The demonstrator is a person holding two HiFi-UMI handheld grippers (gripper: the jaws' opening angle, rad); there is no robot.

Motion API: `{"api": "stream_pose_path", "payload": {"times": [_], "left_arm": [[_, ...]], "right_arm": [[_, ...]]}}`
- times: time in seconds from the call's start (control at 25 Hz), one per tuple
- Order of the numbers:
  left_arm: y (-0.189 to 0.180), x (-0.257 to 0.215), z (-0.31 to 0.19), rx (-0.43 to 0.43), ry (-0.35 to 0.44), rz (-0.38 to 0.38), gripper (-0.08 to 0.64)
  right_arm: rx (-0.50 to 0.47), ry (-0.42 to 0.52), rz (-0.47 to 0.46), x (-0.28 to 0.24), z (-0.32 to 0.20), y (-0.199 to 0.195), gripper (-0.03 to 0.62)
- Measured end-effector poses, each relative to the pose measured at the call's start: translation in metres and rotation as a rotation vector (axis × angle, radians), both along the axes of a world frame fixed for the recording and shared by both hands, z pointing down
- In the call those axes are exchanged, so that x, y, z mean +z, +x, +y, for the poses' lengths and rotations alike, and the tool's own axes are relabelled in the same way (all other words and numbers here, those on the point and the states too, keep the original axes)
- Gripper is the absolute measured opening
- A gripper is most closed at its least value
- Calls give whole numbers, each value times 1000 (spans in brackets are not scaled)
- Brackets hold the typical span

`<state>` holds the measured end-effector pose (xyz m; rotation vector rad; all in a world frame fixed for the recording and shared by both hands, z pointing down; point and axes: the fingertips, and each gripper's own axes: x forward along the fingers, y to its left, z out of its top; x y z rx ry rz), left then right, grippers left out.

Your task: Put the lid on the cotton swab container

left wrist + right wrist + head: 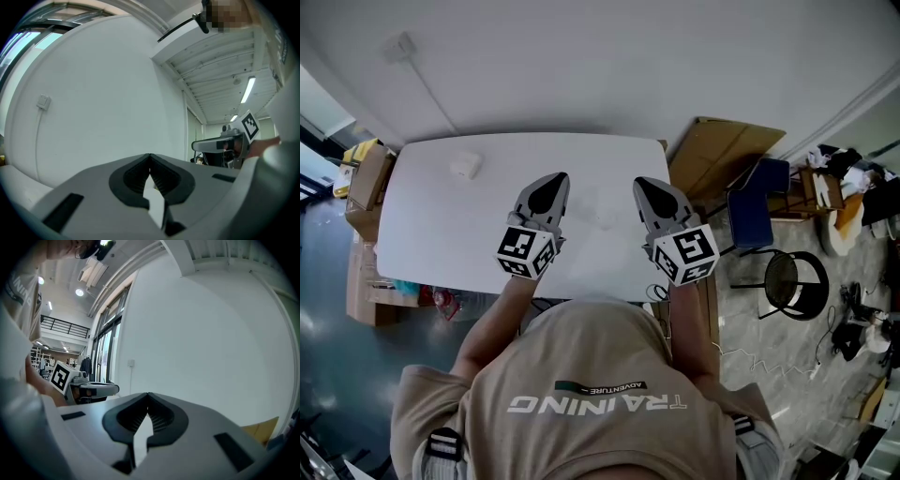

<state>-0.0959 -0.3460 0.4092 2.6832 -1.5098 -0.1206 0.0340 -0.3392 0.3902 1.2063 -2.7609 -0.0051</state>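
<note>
Hovering over the white table (422, 234), the left gripper (551, 187) and right gripper (649, 190) are both closed and empty; the likely cotton swab container (465, 166) sits untouched upper left, so reaching it seems next

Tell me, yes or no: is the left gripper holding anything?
No, the left gripper has its jaws shut tip to tip with nothing held between them.

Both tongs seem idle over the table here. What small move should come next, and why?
Probably swing the left tongs toward the small white boxy object, likely the swab container, at the white table's far left. It and the right tongs are shut, empty, aimed at the wall; no lid is discernible.
</note>
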Motion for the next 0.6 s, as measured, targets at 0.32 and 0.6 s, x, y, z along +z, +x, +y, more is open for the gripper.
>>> {"api": "stream_pose_path", "payload": {"times": [0.32,0.6], "left_arm": [[1,5,-4,5,-24,27,12],[10,6,-6,7,-33,37,12]], "right_arm": [[16,5,16,0,-2,4,17],[6,4,31,3,-4,11,17]]}}
